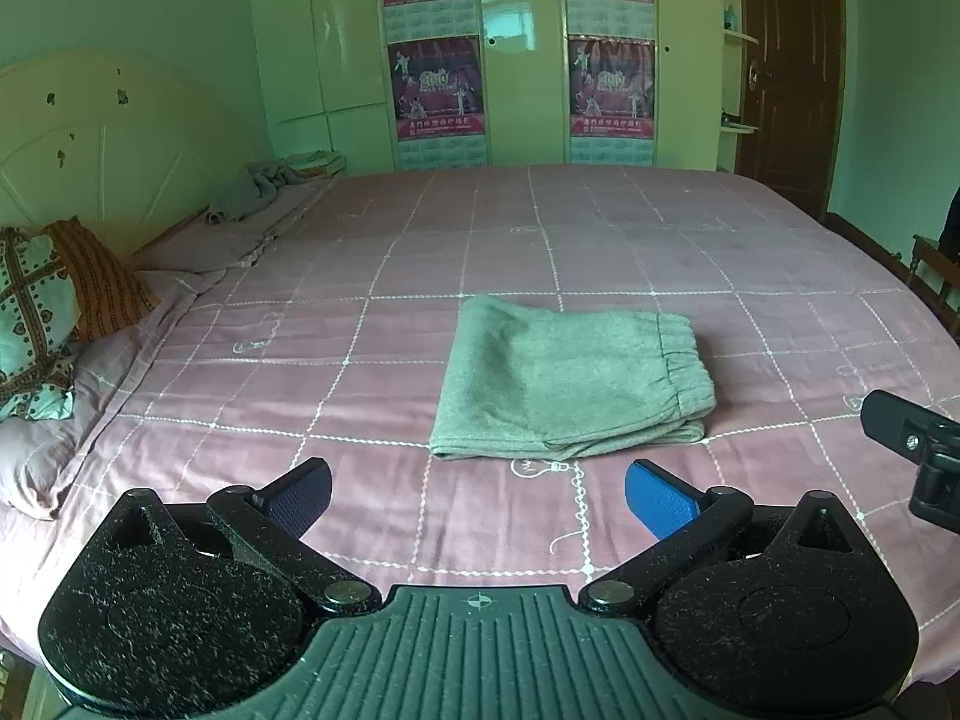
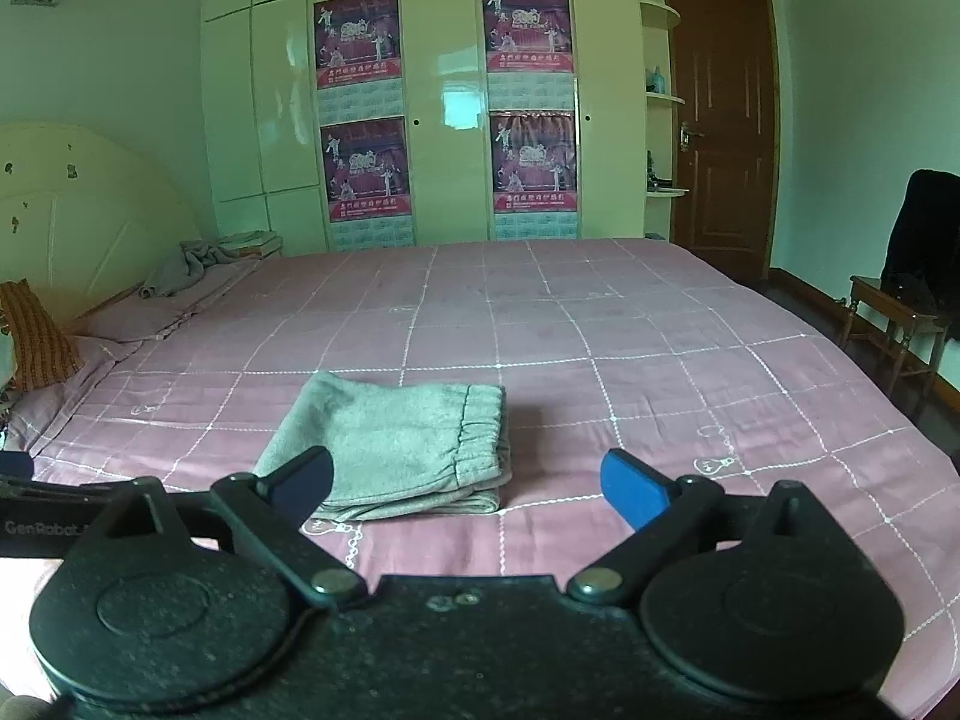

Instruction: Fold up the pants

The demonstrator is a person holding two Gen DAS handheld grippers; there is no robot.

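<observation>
Grey pants (image 1: 570, 381) lie folded into a flat rectangle on the pink checked bedsheet (image 1: 540, 240), elastic waistband on the right side. They also show in the right wrist view (image 2: 396, 447). My left gripper (image 1: 480, 501) is open and empty, held just in front of the pants. My right gripper (image 2: 468, 489) is open and empty, a little to the right of the pants; its left finger (image 2: 300, 477) overlaps the pants' near left corner in view. Part of the right gripper shows at the left wrist view's right edge (image 1: 912, 438).
Pillows (image 1: 42, 324) and a crumpled grey cloth (image 1: 258, 189) lie by the headboard at left. A wardrobe with posters (image 2: 450, 108) stands behind the bed. A wooden chair with dark clothing (image 2: 906, 294) and a brown door (image 2: 720, 138) are at right.
</observation>
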